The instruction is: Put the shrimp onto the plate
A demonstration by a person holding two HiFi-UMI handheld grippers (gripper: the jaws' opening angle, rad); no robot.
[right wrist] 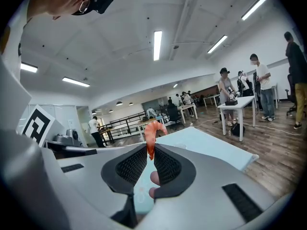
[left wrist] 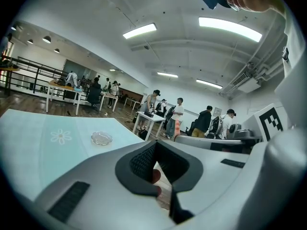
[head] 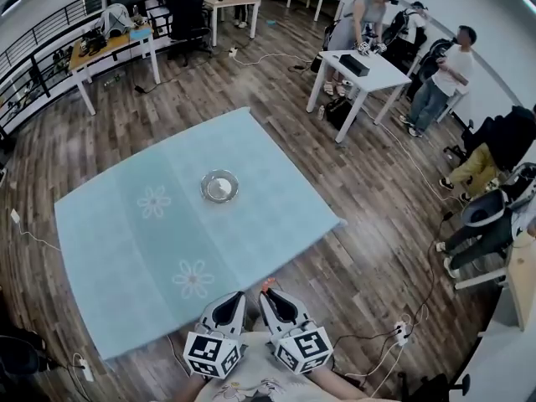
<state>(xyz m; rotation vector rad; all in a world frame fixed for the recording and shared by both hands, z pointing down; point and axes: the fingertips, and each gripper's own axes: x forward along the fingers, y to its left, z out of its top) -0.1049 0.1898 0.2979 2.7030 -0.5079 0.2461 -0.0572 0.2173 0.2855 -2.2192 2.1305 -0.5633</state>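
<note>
Right gripper [right wrist: 149, 151] pinches the shrimp [right wrist: 152, 129] at its jaw tips. The plate [head: 219, 186] sits empty, well ahead. Left gripper [left wrist: 156, 146] is closed on nothing. Carrying and placing remain.

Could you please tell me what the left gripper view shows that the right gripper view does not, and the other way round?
Only the left gripper view shows the glass plate on the light blue table, and the left gripper shut on nothing. Only the right gripper view shows the right gripper shut on the shrimp, which sticks up above the jaws. Both show that table and people around a white desk beyond it.
</note>
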